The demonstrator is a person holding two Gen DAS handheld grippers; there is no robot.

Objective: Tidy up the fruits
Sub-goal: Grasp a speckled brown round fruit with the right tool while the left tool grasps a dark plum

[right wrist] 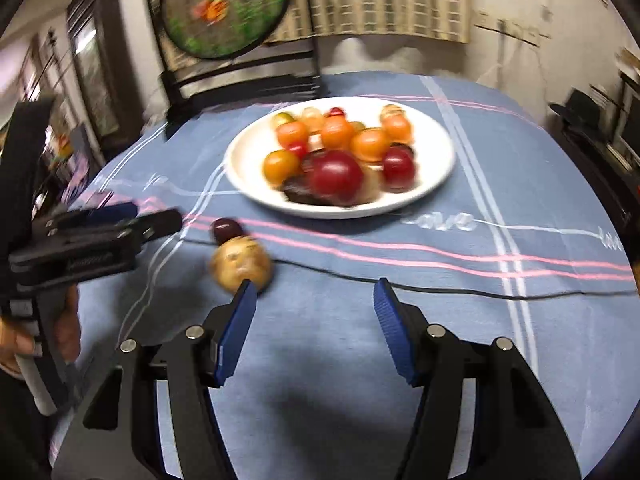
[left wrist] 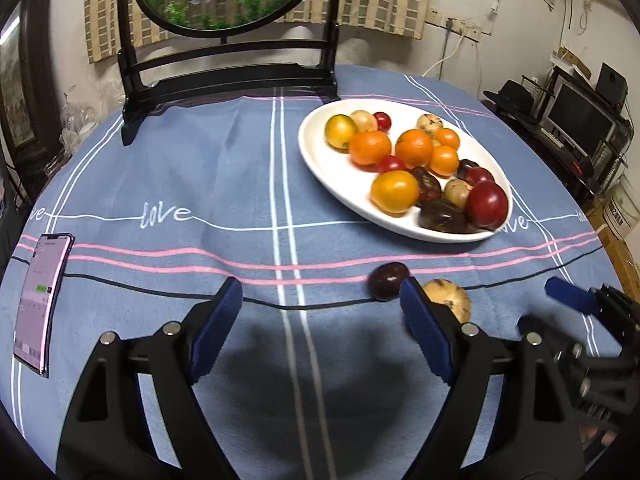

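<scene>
A white plate (left wrist: 320, 148) on the blue tablecloth holds several oranges, red and dark fruits; it also shows in the right wrist view (right wrist: 436, 184). Two loose fruits lie on the cloth near the front: a dark purple fruit (left wrist: 387, 279) and a tan speckled fruit (left wrist: 450, 298), seen too in the right wrist view as the purple one (right wrist: 225, 228) and the tan one (right wrist: 240, 264). My left gripper (left wrist: 322, 300) is open and empty, its right finger just in front of the tan fruit. My right gripper (right wrist: 314, 300) is open and empty, its left finger beside the tan fruit.
A phone (left wrist: 42, 300) lies at the table's left edge. A black stand with a round fish picture (left wrist: 228, 72) stands at the back of the table. The right gripper shows at the right of the left wrist view (left wrist: 576, 300). Shelves with a monitor (left wrist: 576, 120) stand beyond the table.
</scene>
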